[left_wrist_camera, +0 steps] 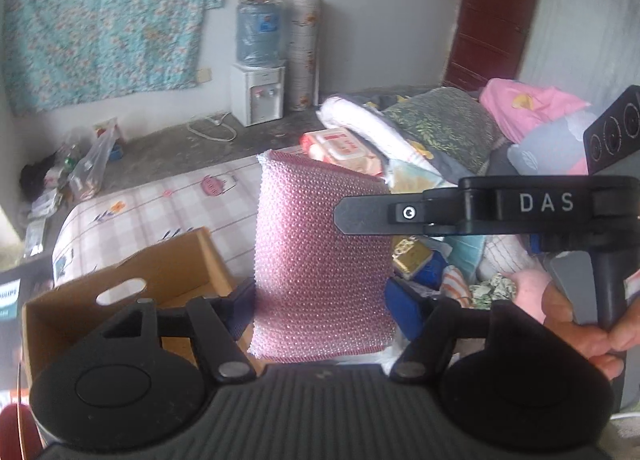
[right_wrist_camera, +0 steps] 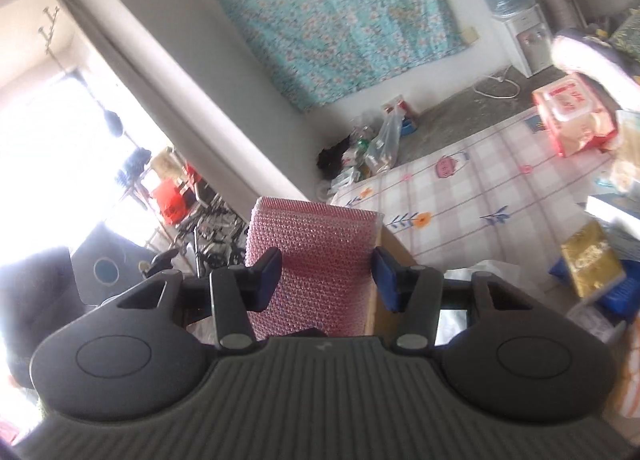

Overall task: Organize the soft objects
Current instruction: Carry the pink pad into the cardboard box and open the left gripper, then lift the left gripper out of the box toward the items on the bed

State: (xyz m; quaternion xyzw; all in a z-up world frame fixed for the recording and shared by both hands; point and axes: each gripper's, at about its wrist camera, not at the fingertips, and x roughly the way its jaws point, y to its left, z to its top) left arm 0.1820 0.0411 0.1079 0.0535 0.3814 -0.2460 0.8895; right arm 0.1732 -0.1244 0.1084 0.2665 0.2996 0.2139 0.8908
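Observation:
A pink knobbly sponge pad (left_wrist_camera: 324,256) stands upright between the blue fingers of my left gripper (left_wrist_camera: 320,308), which is shut on its sides. The right gripper reaches in from the right in the left wrist view (left_wrist_camera: 400,213), level with the pad's upper right edge. In the right wrist view the same pink pad (right_wrist_camera: 316,256) stands between the jaws of my right gripper (right_wrist_camera: 326,280). The left pad (right_wrist_camera: 267,278) touches it and the right pad (right_wrist_camera: 386,280) stands slightly off it.
An open cardboard box (left_wrist_camera: 132,292) sits low on the left, on a bed with a checked sheet (left_wrist_camera: 168,211). A wet-wipes pack (left_wrist_camera: 344,147), pillows (left_wrist_camera: 444,127), pink cloth (left_wrist_camera: 532,103) and small boxes (left_wrist_camera: 412,256) are piled at right. A water dispenser (left_wrist_camera: 260,71) stands by the far wall.

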